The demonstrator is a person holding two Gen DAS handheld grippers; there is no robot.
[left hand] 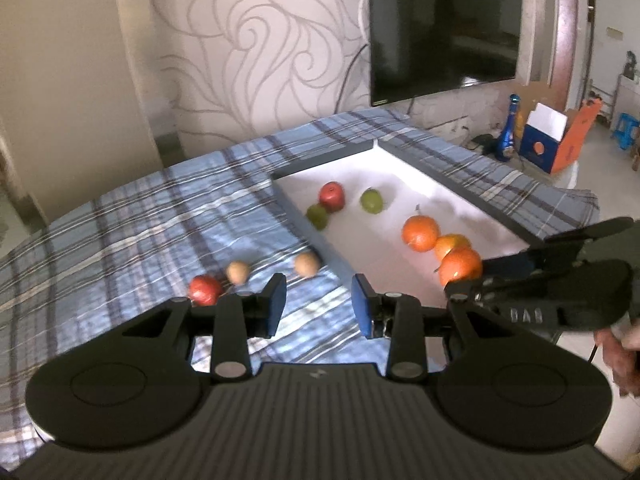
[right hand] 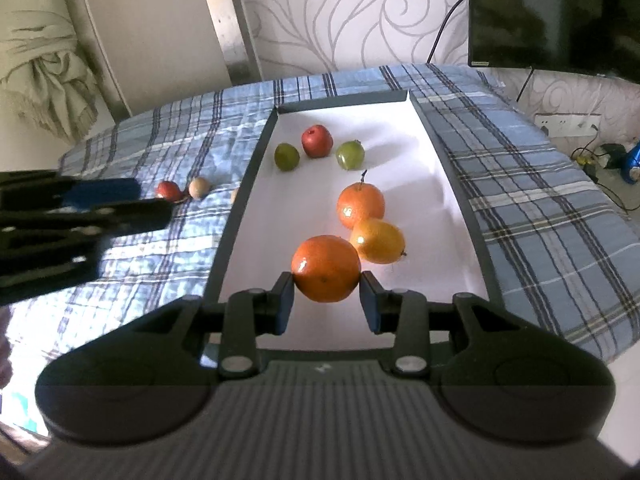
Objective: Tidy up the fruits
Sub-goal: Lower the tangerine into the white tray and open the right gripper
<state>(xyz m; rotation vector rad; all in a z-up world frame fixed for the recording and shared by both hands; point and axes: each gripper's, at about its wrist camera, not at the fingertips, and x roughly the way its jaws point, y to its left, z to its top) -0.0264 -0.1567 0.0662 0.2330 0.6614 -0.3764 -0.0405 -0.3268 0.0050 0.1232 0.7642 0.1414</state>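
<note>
You are bracketing the near orange (right hand: 325, 268) with the right gripper (right hand: 326, 294) in the tray (right hand: 460, 184) — jaws apart, contact uncertain — while the left gripper (left hand: 318, 304) is hovering open, so the next move is probably closing or withdrawing.

Right hand-held gripper (right hand: 326, 298) pads flank orange (right hand: 326, 268) over white tray (right hand: 448, 184); contact unclear.

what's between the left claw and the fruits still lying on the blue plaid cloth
Nothing visible. The open left claw faces the small red fruit and two tan round fruits across bare blue plaid cloth.
</note>
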